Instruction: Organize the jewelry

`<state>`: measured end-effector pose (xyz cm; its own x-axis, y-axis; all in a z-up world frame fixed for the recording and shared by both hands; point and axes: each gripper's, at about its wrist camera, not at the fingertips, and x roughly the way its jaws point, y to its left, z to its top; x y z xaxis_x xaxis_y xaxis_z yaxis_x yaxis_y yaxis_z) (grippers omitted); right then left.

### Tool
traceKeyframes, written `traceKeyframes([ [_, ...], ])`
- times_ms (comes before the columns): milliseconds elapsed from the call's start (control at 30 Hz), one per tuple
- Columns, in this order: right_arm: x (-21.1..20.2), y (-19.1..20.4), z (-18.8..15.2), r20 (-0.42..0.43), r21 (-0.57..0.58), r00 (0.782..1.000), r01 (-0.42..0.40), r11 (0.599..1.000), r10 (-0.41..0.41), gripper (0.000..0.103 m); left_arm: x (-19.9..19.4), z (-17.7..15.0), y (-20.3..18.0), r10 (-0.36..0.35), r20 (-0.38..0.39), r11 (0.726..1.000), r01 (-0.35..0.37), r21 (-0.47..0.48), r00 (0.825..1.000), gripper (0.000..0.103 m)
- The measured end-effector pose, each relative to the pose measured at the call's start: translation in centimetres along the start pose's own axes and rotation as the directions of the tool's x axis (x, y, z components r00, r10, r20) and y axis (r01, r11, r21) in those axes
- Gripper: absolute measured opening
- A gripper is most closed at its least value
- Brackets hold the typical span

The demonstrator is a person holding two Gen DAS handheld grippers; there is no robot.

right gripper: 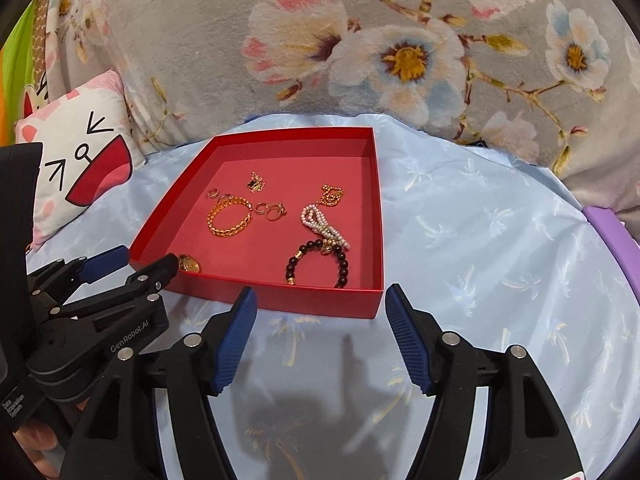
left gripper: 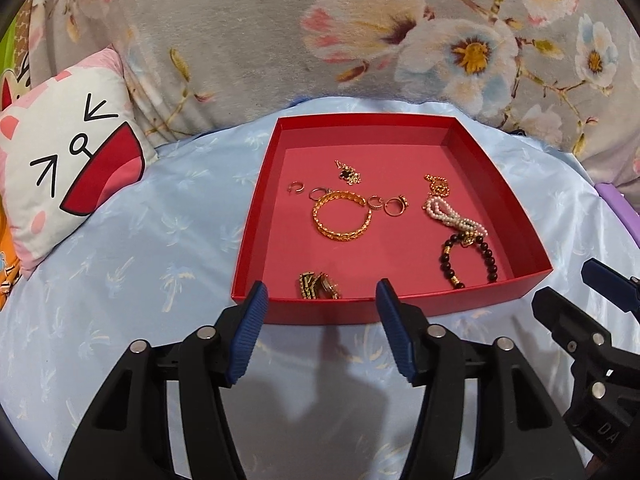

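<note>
A red tray [left gripper: 256, 216] [right gripper: 372, 216] lies on a light blue sheet and holds jewelry. In it are a gold chain bracelet [left gripper: 342, 216] [right gripper: 230, 216], several small rings [left gripper: 394, 205] [right gripper: 274, 210], a pearl strand [left gripper: 452, 216] [right gripper: 326, 226], a dark bead bracelet [left gripper: 470, 260] [right gripper: 318, 262], a gold pendant chain [left gripper: 438, 186] [right gripper: 332, 194], a small dark charm [left gripper: 349, 172] [right gripper: 256, 182] and a gold watch [left gripper: 320, 286] [right gripper: 190, 263] at the near edge. My left gripper [left gripper: 322, 300] [right gripper: 134, 260] is open and empty, just before the tray's near edge. My right gripper [right gripper: 320, 300] is open and empty near the tray's front right corner.
A cartoon-face pillow [left gripper: 72, 156] [right gripper: 76, 160] lies left of the tray. A grey floral blanket [left gripper: 280, 40] [right gripper: 360, 40] rises behind it. A purple edge [left gripper: 618, 204] [right gripper: 612, 236] shows at the far right. The blue sheet [right gripper: 500, 248] spreads right of the tray.
</note>
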<state>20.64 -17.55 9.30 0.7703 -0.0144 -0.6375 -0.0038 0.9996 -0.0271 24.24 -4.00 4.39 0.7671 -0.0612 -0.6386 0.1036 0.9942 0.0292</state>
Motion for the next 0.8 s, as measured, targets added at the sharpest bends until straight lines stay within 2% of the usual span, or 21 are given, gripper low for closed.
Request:
traceKeyframes([
  [267, 0.6, 0.2, -0.5, -0.005, 0.014, 1.000, 0.000, 1.000, 0.000, 0.072, -0.2, -0.2, -0.4, 0.010, 0.023, 1.000, -0.011, 0.019, 1.000, 0.069],
  [533, 0.7, 0.4, -0.9, 0.005, 0.019, 1.000, 0.014, 1.000, -0.014, 0.072, -0.1, -0.9, -0.6, 0.019, 0.032, 1.000, -0.020, 0.018, 0.999, 0.069],
  [800, 1.4, 0.3, -1.1, -0.004, 0.022, 1.000, 0.024, 0.999, -0.024, 0.073, 1.0, -1.5, -0.6, 0.028, 0.003, 0.999, -0.028, 0.015, 1.000, 0.069],
])
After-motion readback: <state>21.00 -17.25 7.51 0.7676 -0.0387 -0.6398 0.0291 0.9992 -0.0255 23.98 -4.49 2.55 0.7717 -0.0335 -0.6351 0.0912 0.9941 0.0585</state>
